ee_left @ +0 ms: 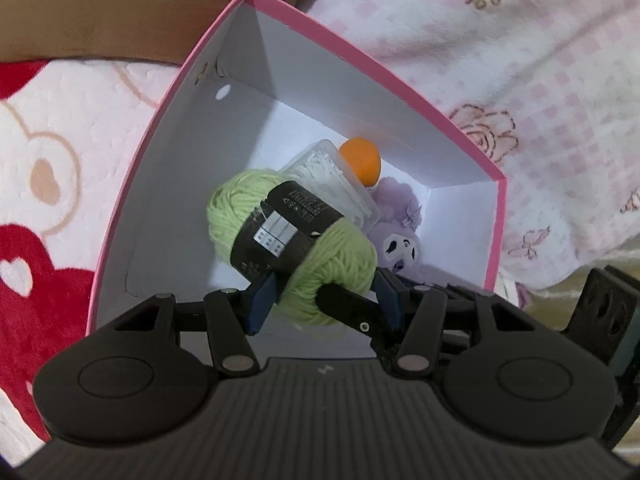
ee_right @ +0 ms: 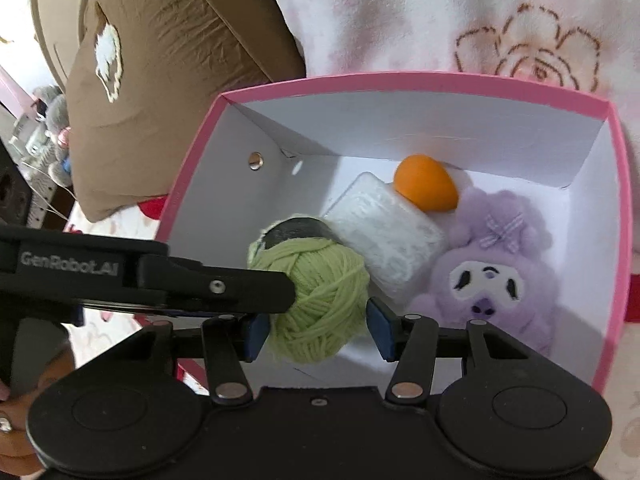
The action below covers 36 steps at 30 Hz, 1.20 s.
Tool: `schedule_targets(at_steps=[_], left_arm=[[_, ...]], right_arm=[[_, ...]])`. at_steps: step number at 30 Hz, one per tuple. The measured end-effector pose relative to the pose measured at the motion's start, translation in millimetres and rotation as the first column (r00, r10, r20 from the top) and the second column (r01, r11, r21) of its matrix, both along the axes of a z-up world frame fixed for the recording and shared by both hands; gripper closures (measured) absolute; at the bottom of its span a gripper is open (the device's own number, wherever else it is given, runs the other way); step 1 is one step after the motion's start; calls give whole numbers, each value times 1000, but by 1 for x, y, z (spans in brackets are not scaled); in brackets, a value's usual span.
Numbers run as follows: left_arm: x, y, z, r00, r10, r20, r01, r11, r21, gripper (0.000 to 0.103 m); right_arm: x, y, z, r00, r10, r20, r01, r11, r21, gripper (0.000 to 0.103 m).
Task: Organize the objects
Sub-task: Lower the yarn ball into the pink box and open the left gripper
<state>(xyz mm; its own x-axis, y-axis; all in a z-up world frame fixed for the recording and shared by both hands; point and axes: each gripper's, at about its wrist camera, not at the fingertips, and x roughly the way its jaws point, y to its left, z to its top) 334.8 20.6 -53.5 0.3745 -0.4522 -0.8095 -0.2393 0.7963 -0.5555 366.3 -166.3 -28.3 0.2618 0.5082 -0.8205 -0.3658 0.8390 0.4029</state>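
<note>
A green yarn ball point(ee_left: 256, 208) with a black paper band hangs inside the pink box point(ee_left: 360, 56), just above its white floor. My left gripper point(ee_left: 326, 304) is shut on it, blue pads pressing both sides. My right gripper point(ee_right: 318, 328) is shut on the same yarn ball point(ee_right: 320, 296) from another angle. One black finger point(ee_left: 352, 314) of the right gripper crosses the left wrist view. A left-gripper finger point(ee_right: 216, 286) reaches in from the left in the right wrist view. The box point(ee_right: 400, 80) is open at the top.
In the box lie an orange egg shape point(ee_right: 426, 184), a clear case of white sticks point(ee_right: 384, 232) and a purple plush toy point(ee_right: 492, 272). A brown pillow point(ee_right: 160, 80) lies behind it, with pink flowered bedding point(ee_left: 500, 40) and a red-and-white blanket point(ee_left: 48, 184) around. A hand point(ee_right: 16, 420) shows at the lower left.
</note>
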Motion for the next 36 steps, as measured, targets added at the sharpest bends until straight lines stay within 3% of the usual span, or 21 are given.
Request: schedule_targets(at_steps=[5, 14, 17, 19, 24, 28, 31, 36], left_arm=[[0, -6, -4, 999, -21, 25, 20, 999, 47, 54], [-2, -17, -19, 999, -15, 46, 15, 1000, 19, 57], [-1, -17, -21, 998, -20, 59, 21, 1000, -2, 57], [-2, -16, -24, 998, -38, 52, 40, 999, -37, 57], [0, -14, -19, 998, -46, 45, 47, 998, -32, 57], [-6, -6, -7, 996, -45, 82, 48, 998, -42, 57], [-13, -2, 6, 988, -65, 143, 64, 998, 13, 57], [-7, 1, 3, 987, -68, 149, 45, 988, 149, 57]], right_arm=[[-6, 0, -3, 997, 1, 71, 7, 993, -122, 46], [-15, 1, -9, 985, 25, 171, 19, 967, -252, 46], [-20, 0, -6, 984, 45, 175, -3, 973, -232, 46], [-23, -1, -2, 984, 58, 171, -27, 984, -178, 46], [-21, 2, -1, 991, 56, 118, -50, 997, -55, 46], [-20, 15, -9, 987, 34, 159, -16, 993, -113, 46], [-17, 15, -17, 987, -19, 159, 45, 986, -161, 37], [-23, 13, -15, 977, -25, 212, 60, 986, -156, 37]])
